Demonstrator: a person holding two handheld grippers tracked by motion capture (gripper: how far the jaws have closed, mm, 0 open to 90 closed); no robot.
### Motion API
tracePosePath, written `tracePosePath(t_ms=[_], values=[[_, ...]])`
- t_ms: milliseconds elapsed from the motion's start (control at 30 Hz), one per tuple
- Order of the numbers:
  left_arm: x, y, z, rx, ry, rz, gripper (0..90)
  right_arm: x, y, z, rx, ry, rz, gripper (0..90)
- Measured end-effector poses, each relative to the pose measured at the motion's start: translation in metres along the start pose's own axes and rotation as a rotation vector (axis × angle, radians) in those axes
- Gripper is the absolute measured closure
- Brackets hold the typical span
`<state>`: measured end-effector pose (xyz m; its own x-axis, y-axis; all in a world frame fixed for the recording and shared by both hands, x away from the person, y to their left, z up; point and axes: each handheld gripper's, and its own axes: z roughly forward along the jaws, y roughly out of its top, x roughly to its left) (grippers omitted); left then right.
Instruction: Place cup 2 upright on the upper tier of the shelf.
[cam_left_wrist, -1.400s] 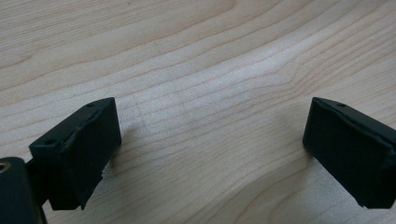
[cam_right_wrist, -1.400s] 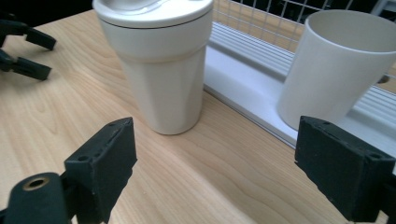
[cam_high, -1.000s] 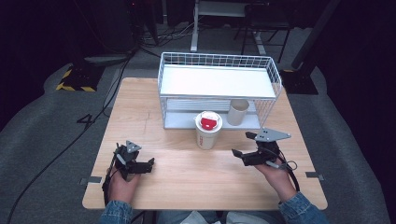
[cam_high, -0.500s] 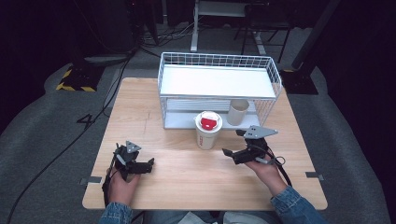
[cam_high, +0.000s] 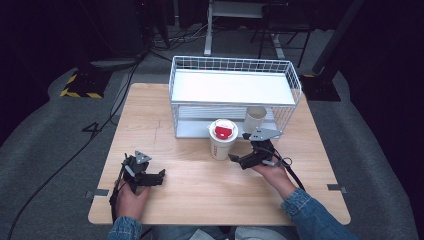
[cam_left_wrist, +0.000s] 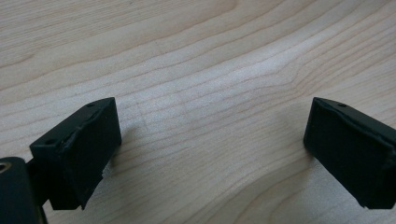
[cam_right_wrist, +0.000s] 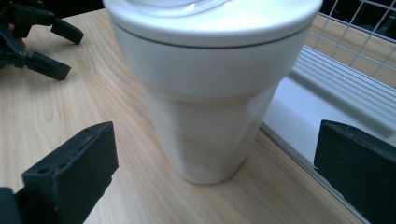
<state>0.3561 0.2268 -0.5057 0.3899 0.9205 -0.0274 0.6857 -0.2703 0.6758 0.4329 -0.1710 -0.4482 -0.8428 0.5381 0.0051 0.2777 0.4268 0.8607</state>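
White lidded cup (cam_high: 221, 139) stands upright on the wooden table (cam_high: 200, 185) before the wire rack (cam_high: 232, 95), straight ahead of the right gripper (cam_high: 239, 160), whose just-widened jaws flank it empty, far nearer than the left gripper (cam_high: 159, 176).

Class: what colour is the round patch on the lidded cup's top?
Red, on the lidded cup; clearest in the high view.
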Motion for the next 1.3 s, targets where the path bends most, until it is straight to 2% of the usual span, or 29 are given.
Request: tracePosePath(t_ms=[167, 400, 500, 667, 1067, 1200, 1233, 1300], values=[[0.000, 0.000, 0.000, 0.000, 0.002, -0.002, 4.6, 0.002, 0.006, 0.015, -0.003, 0.004, -0.010, 0.0], [0.000, 0.000, 0.000, -0.001, 0.002, -0.002, 4.6, 0.006, 0.008, 0.032, -0.014, 0.003, 0.004, 0.0], [0.000, 0.000, 0.000, -0.001, 0.002, -0.002, 4.6, 0.010, 0.008, 0.042, -0.018, -0.023, 0.007, 0.0], [0.000, 0.000, 0.000, 0.000, 0.005, -0.006, 4.6, 0.013, 0.007, 0.052, -0.024, -0.034, 0.026, 0.0], [0.000, 0.000, 0.000, 0.000, 0.005, -0.006, 4.6, 0.009, 0.005, 0.060, -0.059, -0.060, 0.091, 1.0], [0.000, 0.000, 0.000, 0.000, 0.004, -0.006, 4.5, 0.010, 0.004, 0.062, -0.065, -0.068, 0.105, 4.6], [0.000, 0.000, 0.000, 0.000, 0.004, -0.006, 4.5, 0.010, 0.004, 0.062, -0.066, -0.067, 0.102, 9.3], [0.000, 0.000, 0.000, 0.000, 0.004, -0.006, 4.6, 0.011, 0.004, 0.062, -0.062, -0.068, 0.100, 12.7]])
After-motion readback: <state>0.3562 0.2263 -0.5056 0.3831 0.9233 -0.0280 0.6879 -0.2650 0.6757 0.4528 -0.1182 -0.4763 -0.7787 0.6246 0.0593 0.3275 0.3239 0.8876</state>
